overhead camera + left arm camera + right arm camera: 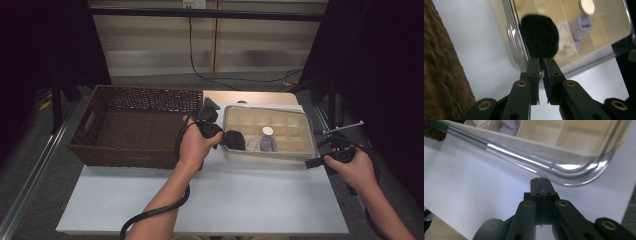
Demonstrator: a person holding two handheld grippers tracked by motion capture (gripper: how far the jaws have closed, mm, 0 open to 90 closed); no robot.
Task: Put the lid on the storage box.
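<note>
A black soft bundle point(235, 139) hangs at the front left corner of a clear divided box point(270, 159), partly over its rim. My left gripper point(223, 139) is shut on the bundle's edge; in the left gripper view the jaws point(540, 60) pinch the lower rim of the black bundle point(539, 35). In the box lie a white cloth piece point(566, 47) and a purple piece point(581, 25) next to a round white disc point(586, 6). My right gripper point(309, 163) is shut on nothing, just off the box's front right corner point(574, 173), its tips point(541, 179) over the white table.
A large brown wicker basket point(135, 125) stands left of the box, close to my left hand. The white tabletop point(225, 200) stretches in front of both. Cables trail from each gripper. The table's right edge point(335, 200) is close to my right hand.
</note>
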